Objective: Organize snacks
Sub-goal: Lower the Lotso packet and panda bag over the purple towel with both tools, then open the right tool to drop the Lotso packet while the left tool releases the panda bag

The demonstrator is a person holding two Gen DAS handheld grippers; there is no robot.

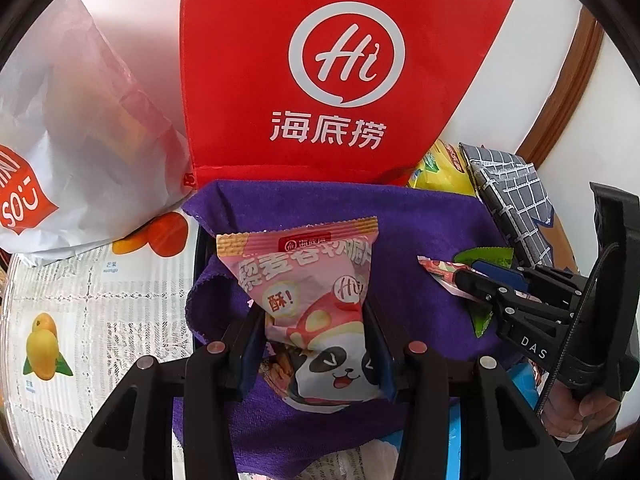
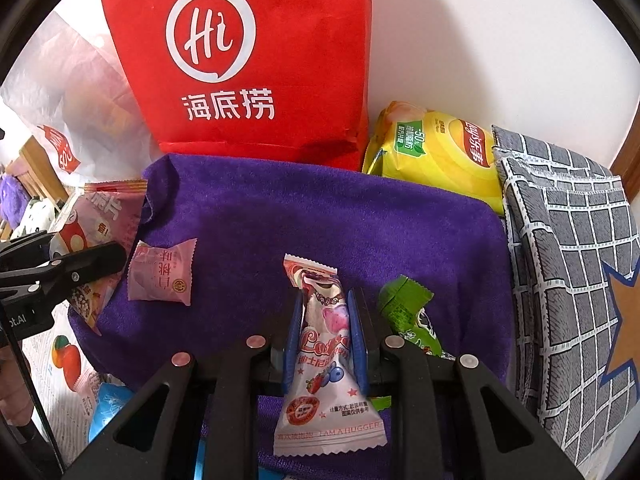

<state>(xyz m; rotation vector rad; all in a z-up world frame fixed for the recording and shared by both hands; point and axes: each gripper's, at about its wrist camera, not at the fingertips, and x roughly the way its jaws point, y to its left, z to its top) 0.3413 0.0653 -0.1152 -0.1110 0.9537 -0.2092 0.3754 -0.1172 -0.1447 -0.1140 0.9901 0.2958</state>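
Left gripper pinches a pink panda snack pack, held over the purple cloth. Right gripper is clamped on a pink-white candy packet, also above the cloth. On the cloth: a small pink sachet and a green wrapper just right of the right gripper. Red bag stands behind; yellow chip bag beside it.
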